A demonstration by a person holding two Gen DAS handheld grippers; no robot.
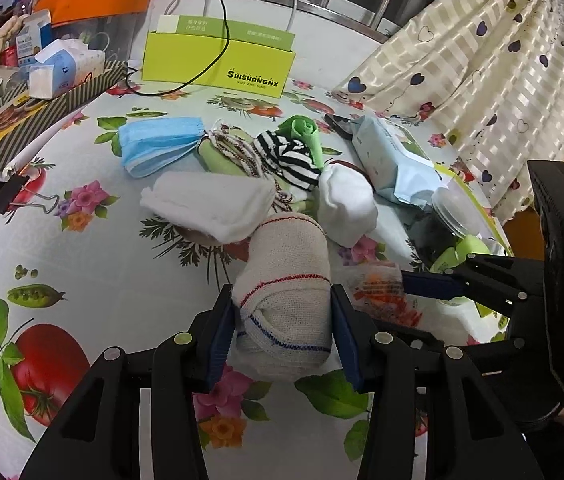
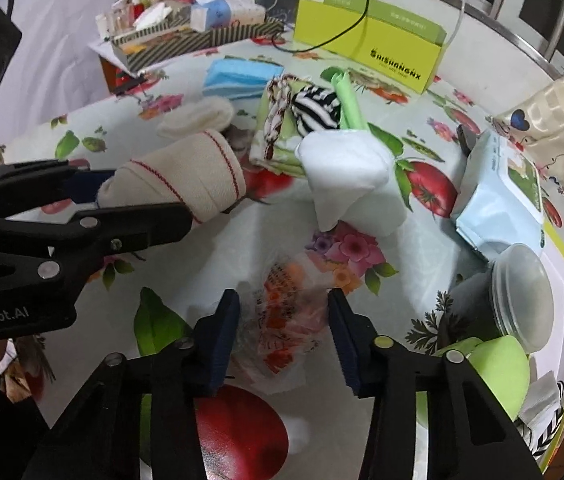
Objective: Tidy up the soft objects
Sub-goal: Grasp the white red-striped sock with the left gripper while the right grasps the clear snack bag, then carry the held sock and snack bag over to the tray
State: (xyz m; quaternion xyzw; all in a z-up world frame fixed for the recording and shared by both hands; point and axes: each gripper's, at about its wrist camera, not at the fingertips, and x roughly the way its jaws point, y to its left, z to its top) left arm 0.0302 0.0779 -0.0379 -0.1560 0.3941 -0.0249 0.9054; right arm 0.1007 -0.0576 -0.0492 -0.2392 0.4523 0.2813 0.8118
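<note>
My left gripper (image 1: 284, 320) is shut on a cream bandage roll (image 1: 288, 280) with red and blue stitch lines, held above the tablecloth; it also shows in the right wrist view (image 2: 185, 176). My right gripper (image 2: 284, 332) is open around a crumpled clear plastic bag with orange print (image 2: 286, 324), its pads apart from it; the bag also shows in the left wrist view (image 1: 382, 292). Behind lie white socks (image 1: 213, 204) (image 1: 346, 204), a blue face mask (image 1: 157, 144), a striped black-and-white cloth (image 1: 290, 156), a green roll (image 1: 306, 132) and a braided-edge green cloth (image 1: 225, 152).
A wet-wipes pack (image 1: 390, 156) and a clear-lidded jar (image 2: 522, 296) sit at the right beside a yellow-edged box (image 2: 562, 264). A lime box (image 1: 217, 60) with a black cable stands at the back. A striped tray (image 1: 41, 108) of clutter is at the left, with a binder clip (image 1: 13, 196).
</note>
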